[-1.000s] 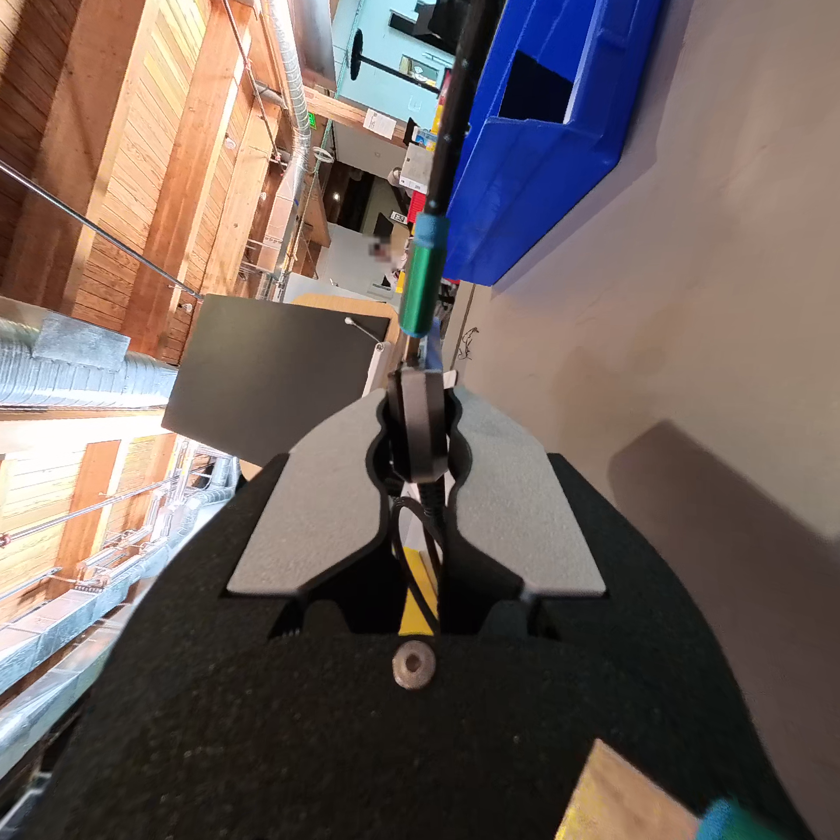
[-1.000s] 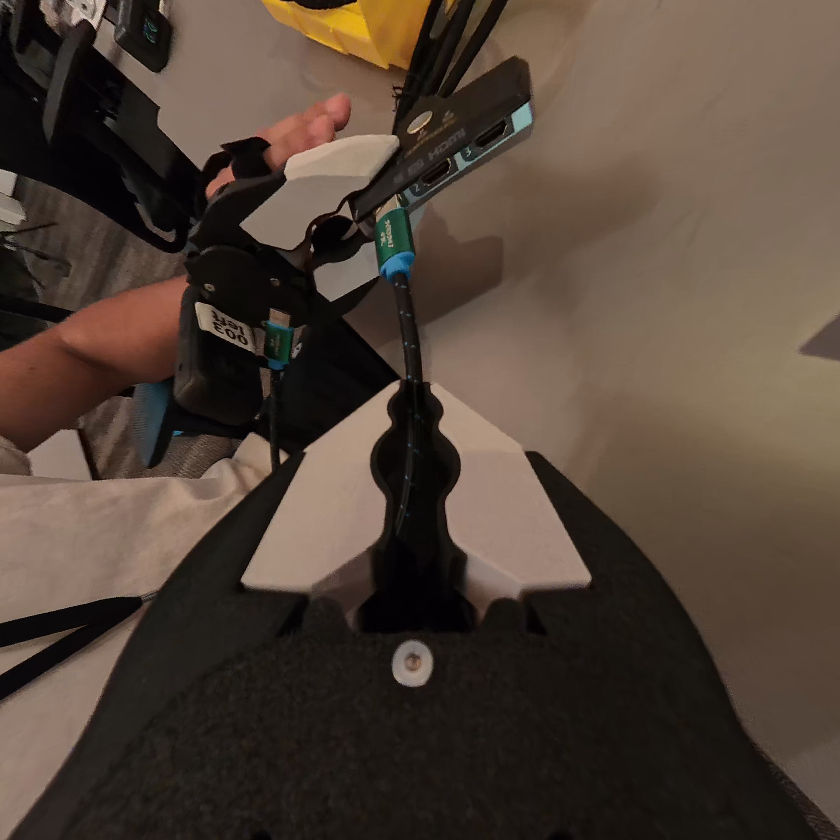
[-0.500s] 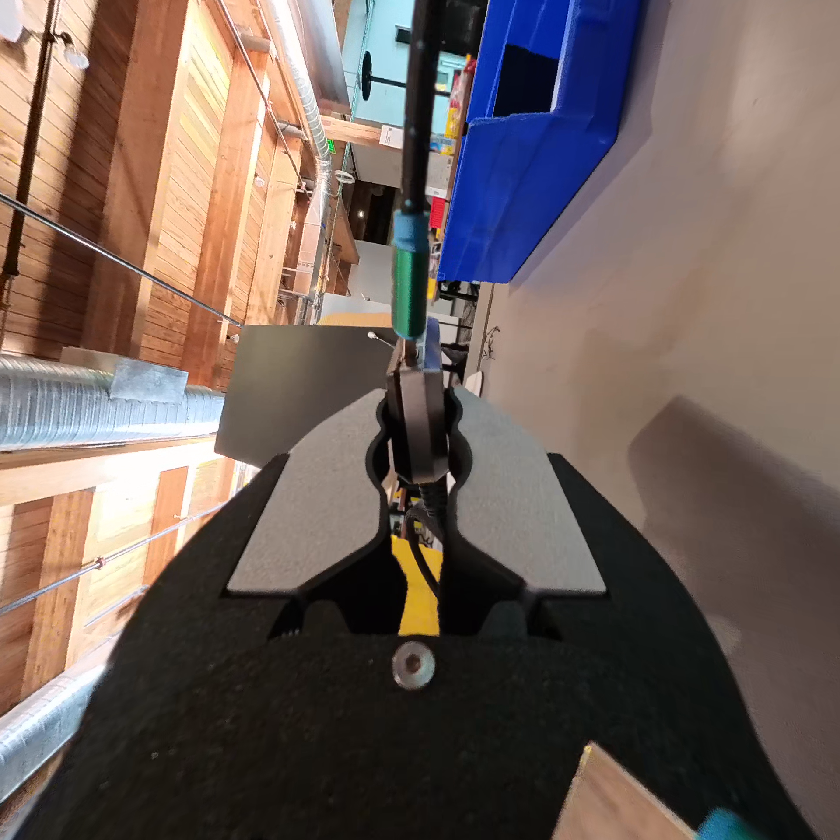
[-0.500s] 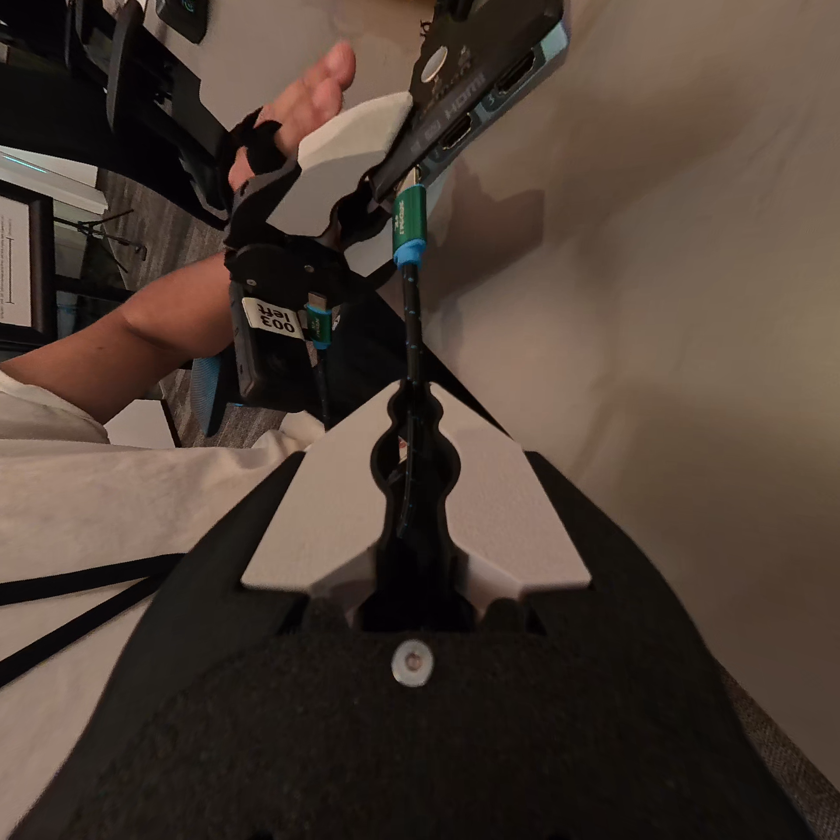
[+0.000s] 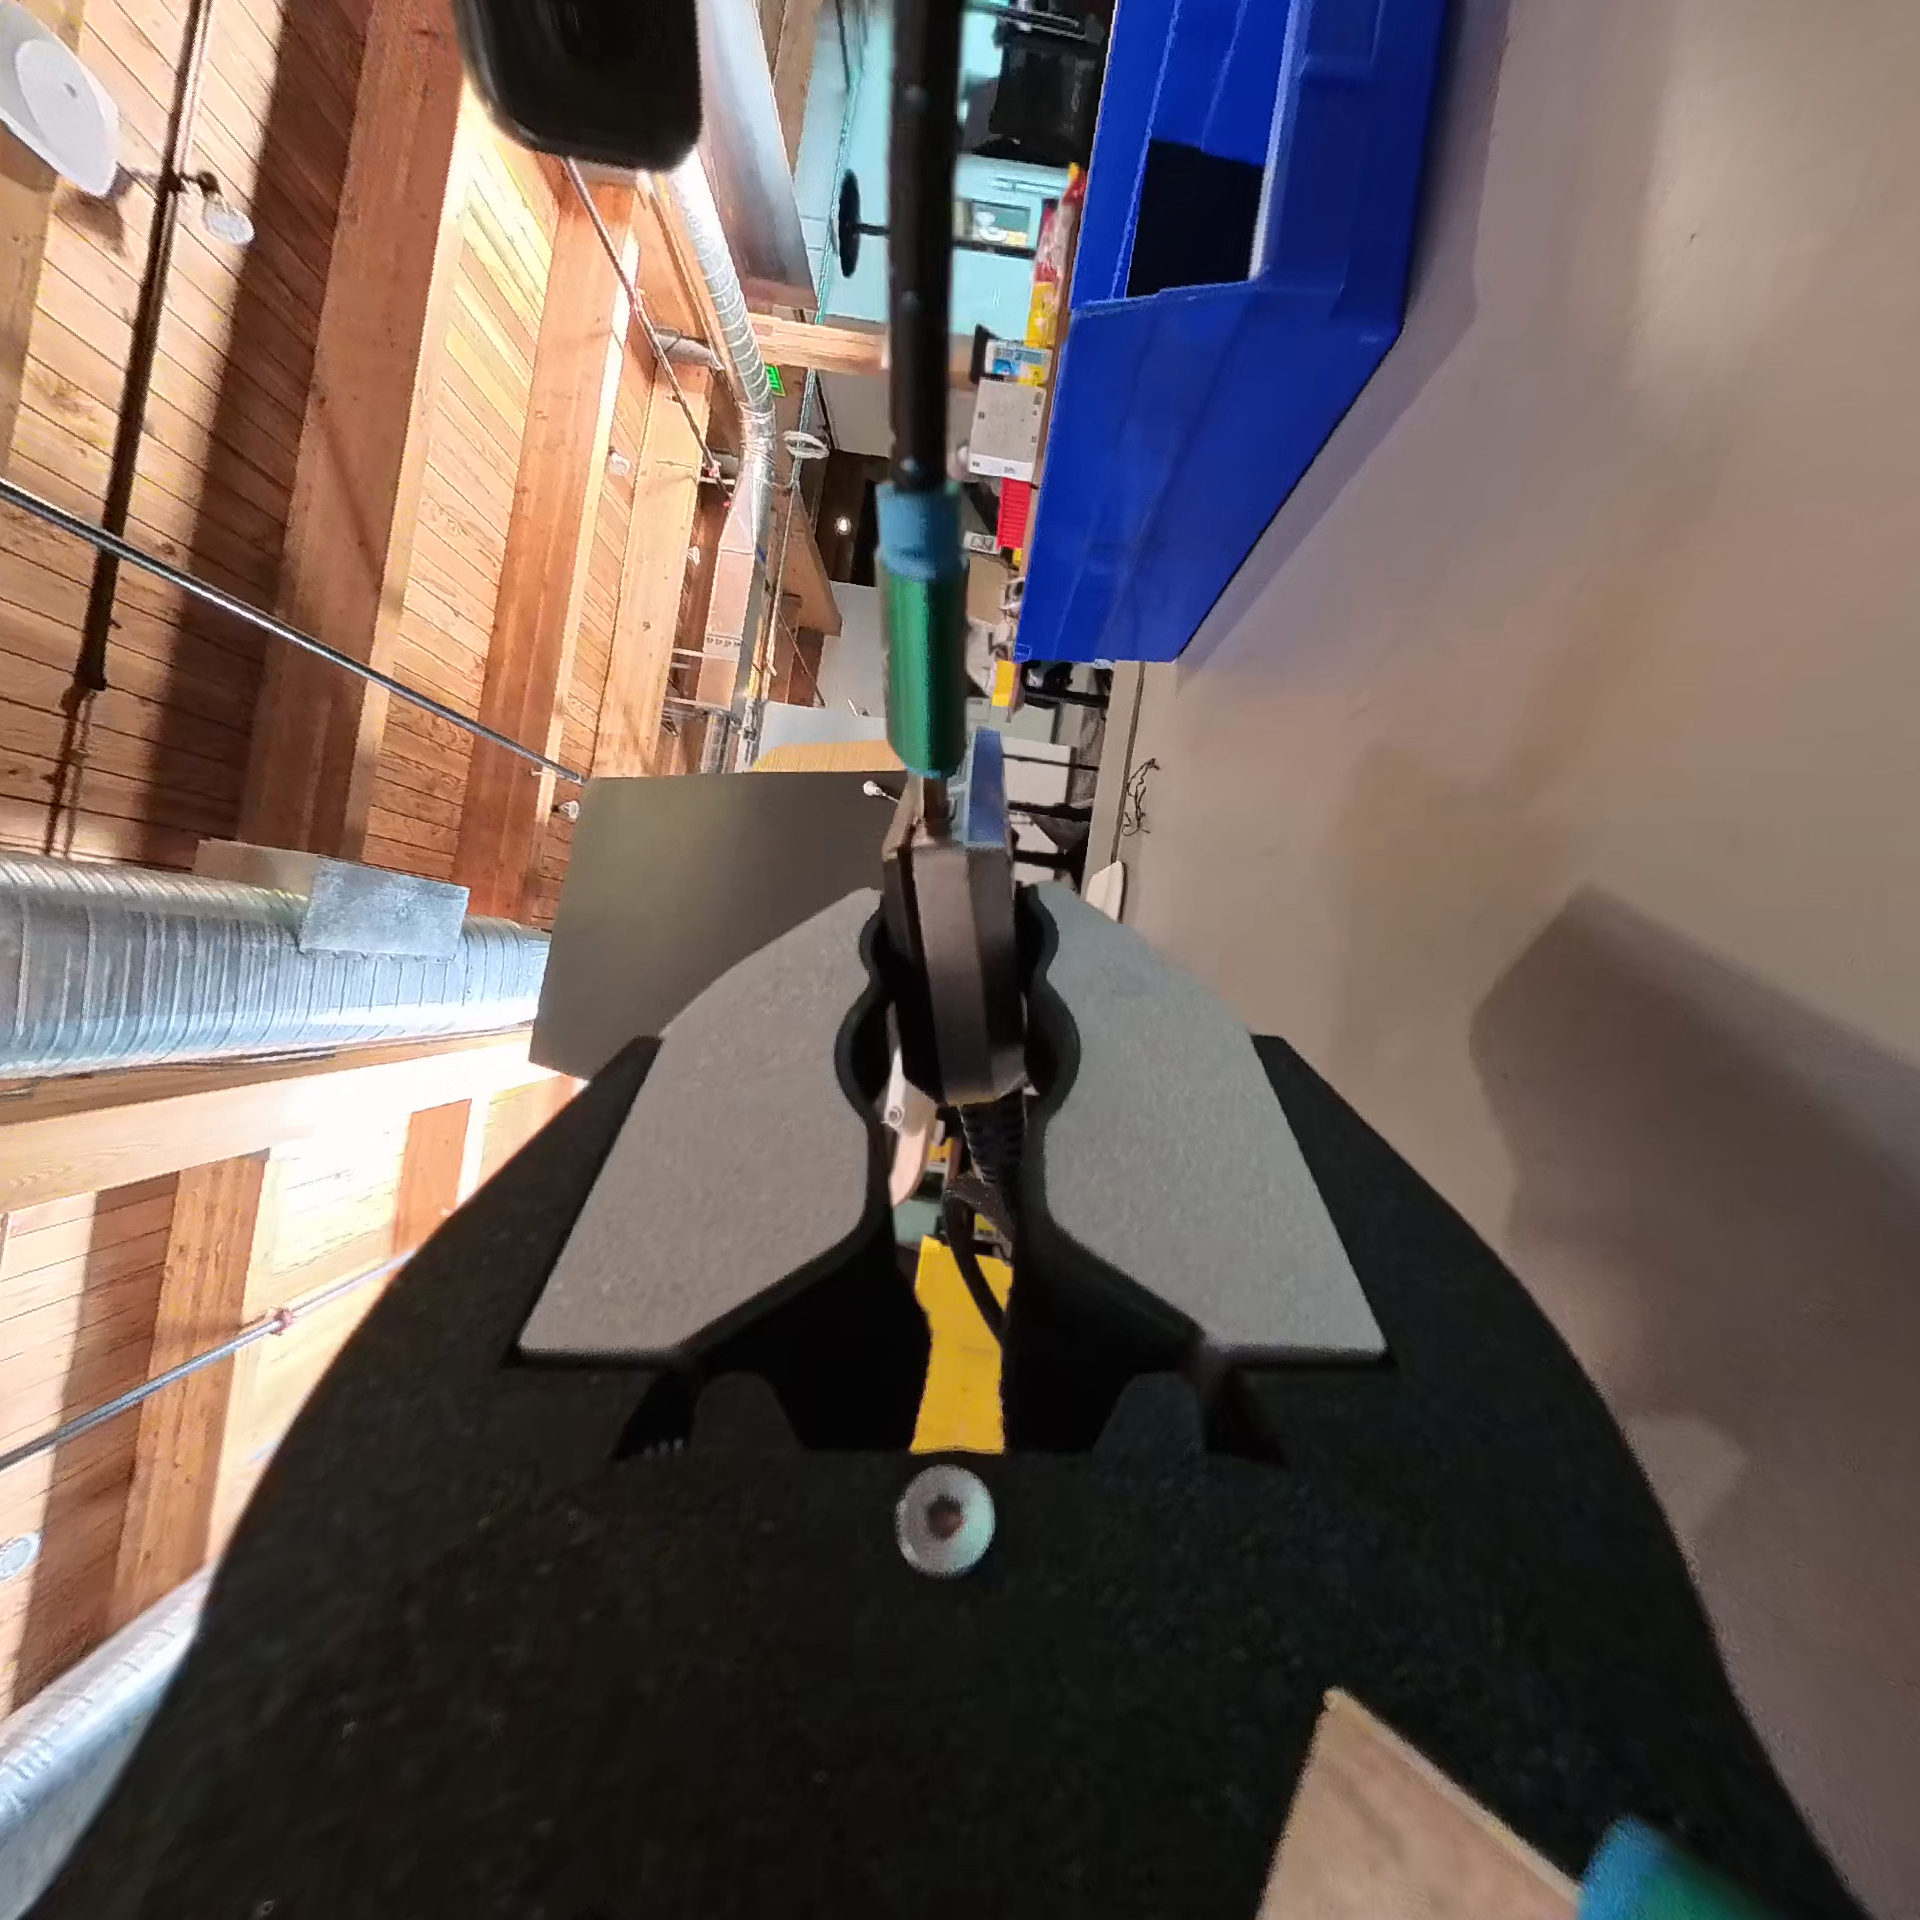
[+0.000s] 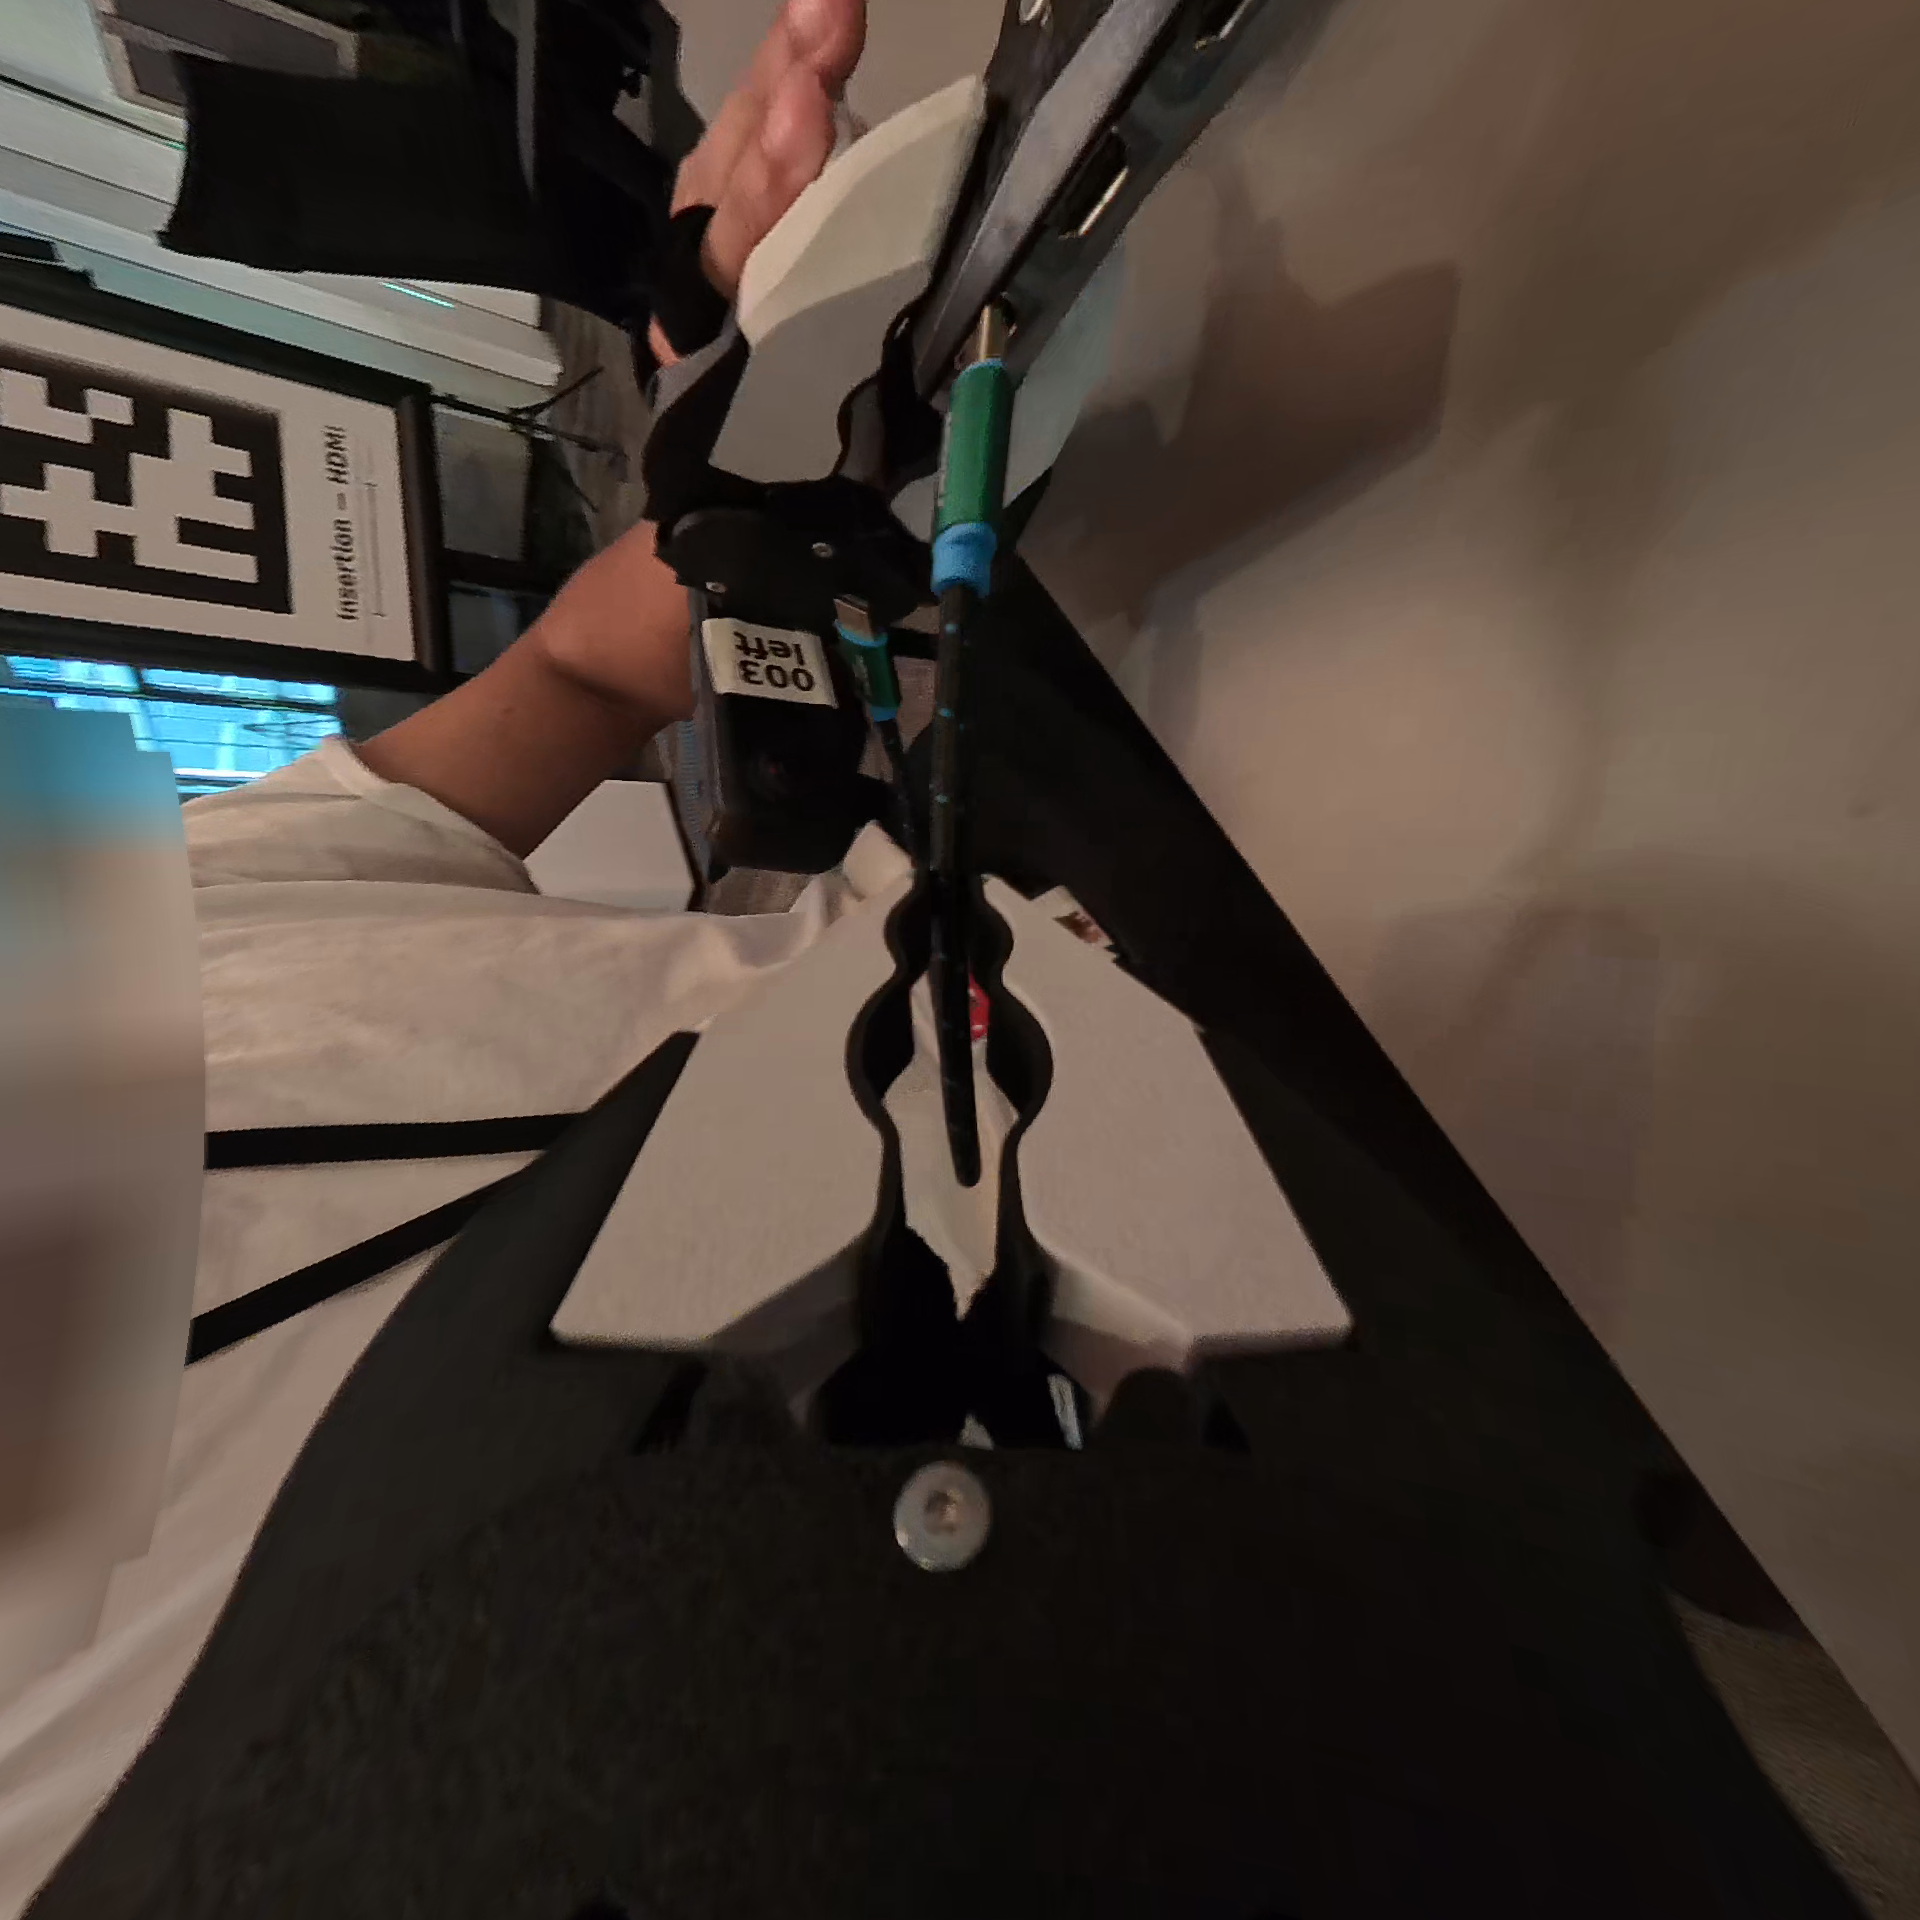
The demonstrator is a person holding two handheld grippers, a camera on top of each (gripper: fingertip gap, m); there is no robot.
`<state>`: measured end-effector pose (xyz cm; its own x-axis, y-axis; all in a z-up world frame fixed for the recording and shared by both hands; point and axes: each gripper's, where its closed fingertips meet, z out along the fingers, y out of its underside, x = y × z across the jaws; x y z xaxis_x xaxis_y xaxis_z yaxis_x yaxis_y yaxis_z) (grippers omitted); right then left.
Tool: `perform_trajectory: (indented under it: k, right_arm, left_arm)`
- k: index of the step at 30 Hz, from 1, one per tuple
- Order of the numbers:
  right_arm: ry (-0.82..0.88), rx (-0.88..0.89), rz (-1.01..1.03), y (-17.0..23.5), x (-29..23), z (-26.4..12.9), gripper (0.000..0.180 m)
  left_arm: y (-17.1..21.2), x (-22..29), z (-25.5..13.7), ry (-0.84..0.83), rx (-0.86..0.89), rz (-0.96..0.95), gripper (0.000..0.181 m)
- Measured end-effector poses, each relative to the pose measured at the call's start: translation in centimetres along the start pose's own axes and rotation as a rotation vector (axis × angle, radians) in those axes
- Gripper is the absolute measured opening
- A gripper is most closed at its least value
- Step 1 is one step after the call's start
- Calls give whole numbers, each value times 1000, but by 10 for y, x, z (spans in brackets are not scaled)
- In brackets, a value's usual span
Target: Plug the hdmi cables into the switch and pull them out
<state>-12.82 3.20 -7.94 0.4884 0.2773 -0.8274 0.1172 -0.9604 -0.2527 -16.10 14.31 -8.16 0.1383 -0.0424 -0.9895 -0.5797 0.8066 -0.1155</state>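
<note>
The left gripper is gripping the black switch edge-on, its two grey fingers pressing against the switch's flat sides so that the box is standing up out of the notch between them. A black braided cable is trailing down from the switch's near end, between the fingers, in front of something yellow. From the switch's far end a green HDMI plug with a blue collar is sticking out in line with the fingers; a short stretch of bare metal is showing between plug and port, and how deep the plug is sitting cannot be told. Its black HDMI cable is running straight on toward the top of the view. To the right a blue bin is sitting on the pale counter.

The right gripper is clamping that same cable between its pale fingers, which are nearly together with the cord running lengthwise through the wavy gap. The cable is stretching forward in a straight line to the green plug, which is meeting the switch at its lower port. The switch is being held tilted in the far left gripper, with a person's hand and forearm behind it. Beside the person's white shirt, a framed black-and-white marker sign is standing in the background at left, and the counter is filling the right side.
</note>
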Motion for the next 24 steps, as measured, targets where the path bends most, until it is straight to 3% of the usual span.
perform_trajectory:
  k: [7,12,15,18,24]
  right_arm:
    - [-206,47,74,-8,3,-5,6]
    - [-188,157,117,-26,36,-12,7]
    - [-36,269,46,-49,61,-26,7]
    - [354,318,-43,-63,106,-44,6]
    - [691,376,-331,-74,150,-51,7]
  left_arm:
    - [4,-4,-1,-25,11,-13,21]
    - [8,-2,5,-25,-11,3,21]
    - [20,7,19,-11,-93,40,21]
    - [30,10,31,-6,-148,8,20]
    - [33,12,30,18,-150,-53,20]
